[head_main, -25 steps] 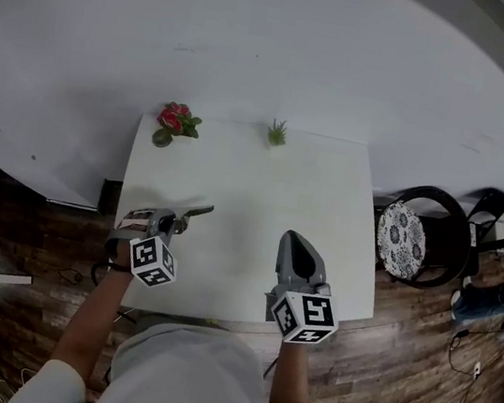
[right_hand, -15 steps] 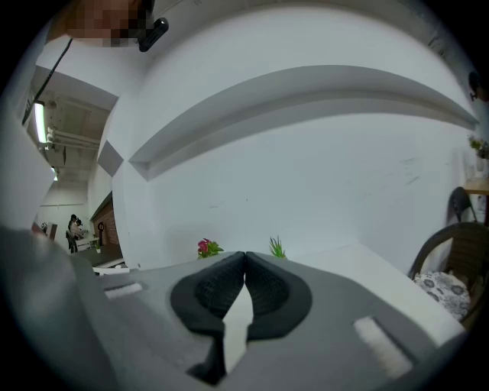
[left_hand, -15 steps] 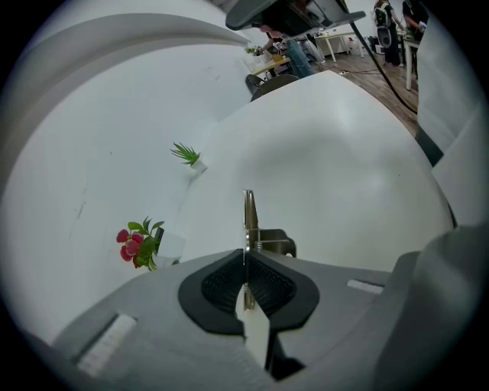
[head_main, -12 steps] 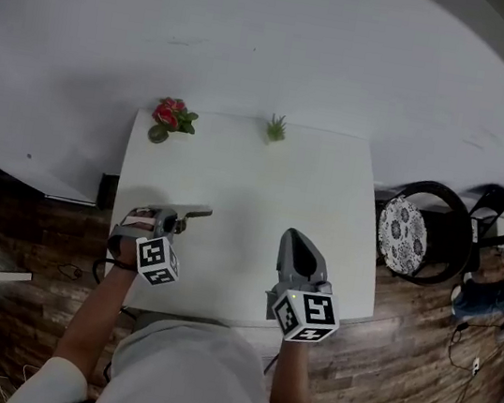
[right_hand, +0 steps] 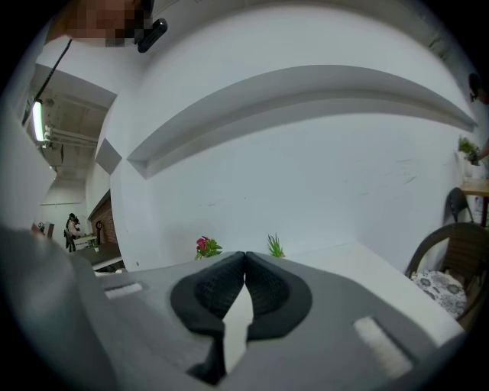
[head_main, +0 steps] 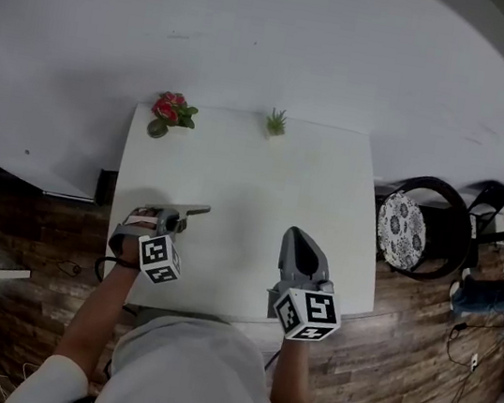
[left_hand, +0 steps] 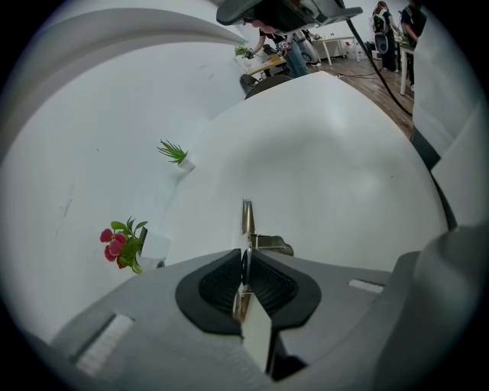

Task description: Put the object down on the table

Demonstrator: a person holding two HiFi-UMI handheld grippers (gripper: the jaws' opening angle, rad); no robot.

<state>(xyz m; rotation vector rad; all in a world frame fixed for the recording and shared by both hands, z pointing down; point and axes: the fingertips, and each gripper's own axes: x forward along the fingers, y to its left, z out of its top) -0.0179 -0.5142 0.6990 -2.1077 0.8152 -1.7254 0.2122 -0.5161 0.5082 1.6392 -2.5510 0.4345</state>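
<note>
Head view: white table [head_main: 263, 188] (wooden floor [head_main: 16, 286] around).

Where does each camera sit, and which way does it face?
Head view: on the head, facing down at the white table; forearms, left gripper, right gripper show.
Left gripper view: rides the left gripper, facing across the table; jaws shut on a thin metal piece.
Right gripper view: rides the right gripper, facing the wall; shut, empty jaws.
All share the red flowers and green plant.
</note>
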